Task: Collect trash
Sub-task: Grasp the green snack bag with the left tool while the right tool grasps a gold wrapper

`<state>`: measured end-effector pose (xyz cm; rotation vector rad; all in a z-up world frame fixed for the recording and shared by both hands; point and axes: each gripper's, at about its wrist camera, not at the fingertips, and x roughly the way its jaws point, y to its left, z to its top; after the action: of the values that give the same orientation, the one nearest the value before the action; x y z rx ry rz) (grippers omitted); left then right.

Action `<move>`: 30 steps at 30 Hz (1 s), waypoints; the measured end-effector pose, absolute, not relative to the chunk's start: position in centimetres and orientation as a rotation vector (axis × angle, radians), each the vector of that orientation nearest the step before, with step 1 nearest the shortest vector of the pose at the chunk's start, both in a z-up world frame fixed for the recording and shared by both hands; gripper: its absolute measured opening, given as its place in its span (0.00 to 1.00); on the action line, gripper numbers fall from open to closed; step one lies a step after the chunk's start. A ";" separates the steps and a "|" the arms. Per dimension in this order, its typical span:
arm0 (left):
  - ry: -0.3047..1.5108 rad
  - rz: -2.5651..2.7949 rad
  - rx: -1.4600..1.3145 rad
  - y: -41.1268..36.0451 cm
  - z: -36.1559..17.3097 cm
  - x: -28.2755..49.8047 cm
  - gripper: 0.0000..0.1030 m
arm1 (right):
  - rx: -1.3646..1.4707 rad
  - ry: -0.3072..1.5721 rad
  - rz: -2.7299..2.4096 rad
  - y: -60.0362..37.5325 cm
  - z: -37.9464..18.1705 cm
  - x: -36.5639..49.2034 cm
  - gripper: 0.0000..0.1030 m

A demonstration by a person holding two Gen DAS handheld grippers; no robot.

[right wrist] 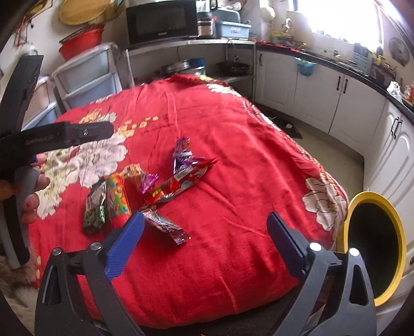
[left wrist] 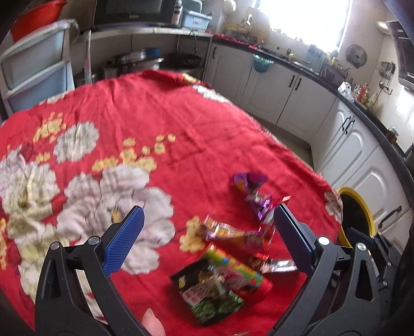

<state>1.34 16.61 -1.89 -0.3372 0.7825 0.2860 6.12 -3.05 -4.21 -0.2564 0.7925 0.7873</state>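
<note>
Both grippers (left [left wrist: 208, 224], right [right wrist: 204, 232]) fingers wide apart, holding nothing, wrappers [right wrist: 165, 191] beneath

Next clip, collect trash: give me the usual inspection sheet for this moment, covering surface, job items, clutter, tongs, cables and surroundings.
Surface: red floral cloth covering the table, wrinkled.
Job's things: crumpled snack wrappers clustered together, including a long red wrapper, a purple foil wrapper, a dark green-printed packet and a silvery maroon wrapper; yellow-rimmed black bin beside the table edge.
Clutter: nothing seen on the cloth apart from the wrappers.
Tongs: left tongs open, above the wrappers; right tongs open, holding nothing.
Cables: black cords hanging under the counter shelf.
Surroundings: kitchen with black microwave, white cabinets, plastic drawer unit.
</note>
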 end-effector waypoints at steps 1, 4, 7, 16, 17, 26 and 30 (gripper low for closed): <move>0.793 0.286 -0.343 16.7 -2.3 1.1 0.89 | -0.266 0.799 0.795 -2.8 -4.5 6.1 0.86; 0.833 0.271 -0.382 17.0 -3.5 0.4 0.89 | -0.287 0.813 0.814 -2.3 -5.1 6.2 0.83; 0.865 0.257 -0.443 17.5 -4.6 -0.3 0.89 | -0.316 0.827 0.835 -1.4 -5.8 6.3 0.79; 0.962 0.198 -0.617 17.9 -7.8 -1.3 0.74 | -0.413 0.871 0.899 1.4 -7.9 6.3 0.54; 0.970 0.199 -0.619 17.8 -8.0 -1.3 0.71 | -0.416 0.885 0.902 1.5 -8.1 6.4 0.44; 0.954 0.158 -0.529 15.8 -7.6 -0.3 0.36 | -0.277 0.924 0.862 -0.3 -8.1 8.0 0.03; 0.949 0.151 -0.475 14.9 -7.2 0.1 0.30 | -0.234 0.928 0.847 -1.4 -7.9 8.4 0.01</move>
<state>0.09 14.94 -7.21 -0.4751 0.9488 0.1512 8.43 -1.38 -7.91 -0.2344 0.9278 0.8467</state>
